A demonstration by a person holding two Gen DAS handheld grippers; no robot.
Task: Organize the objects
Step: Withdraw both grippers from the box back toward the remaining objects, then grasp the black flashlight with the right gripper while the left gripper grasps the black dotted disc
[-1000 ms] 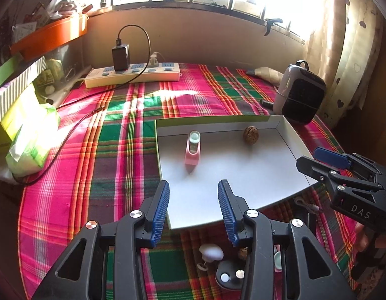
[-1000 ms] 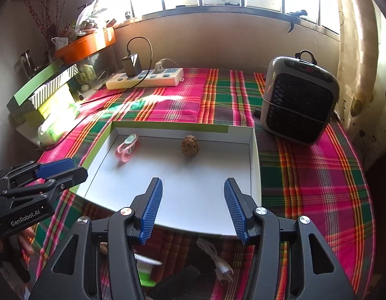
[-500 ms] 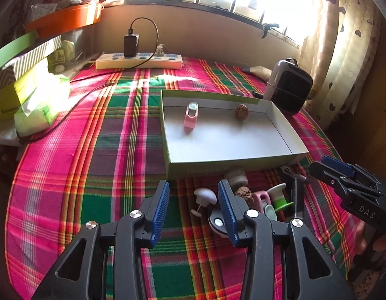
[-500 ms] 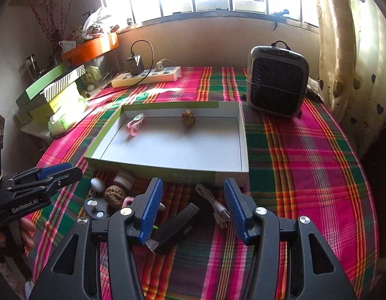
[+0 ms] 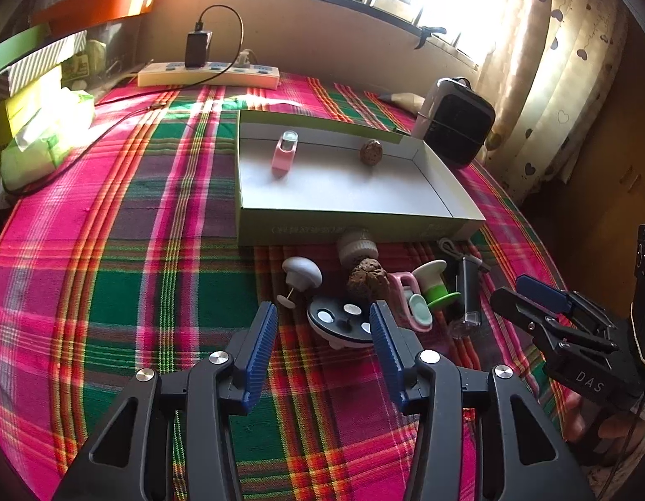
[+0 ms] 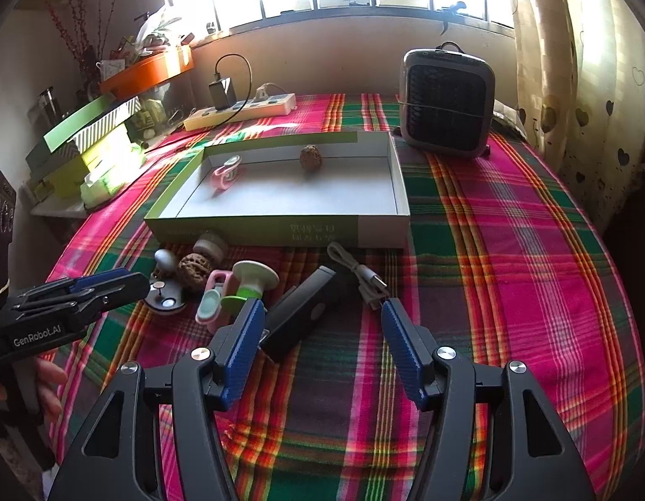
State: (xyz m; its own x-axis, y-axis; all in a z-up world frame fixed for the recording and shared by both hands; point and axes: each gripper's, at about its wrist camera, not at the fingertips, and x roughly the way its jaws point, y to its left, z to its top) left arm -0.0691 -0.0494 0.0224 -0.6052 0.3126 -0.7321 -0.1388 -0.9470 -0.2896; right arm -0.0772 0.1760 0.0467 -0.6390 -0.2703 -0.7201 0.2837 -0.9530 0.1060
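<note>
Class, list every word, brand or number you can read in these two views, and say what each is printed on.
"GenRobot.AI": white print on the black left gripper, seen from the right wrist.
"DAS": white print on the black right gripper, seen from the left wrist.
Print on the front wall of the green-and-white cardboard box: too blurred to read.
Labels on the green packages at the table's left edge: too small to read.

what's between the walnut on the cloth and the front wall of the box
A small ribbed cream cap lies between the walnut and the box's front wall, touching or nearly touching both. The left wrist view shows it best.
</note>
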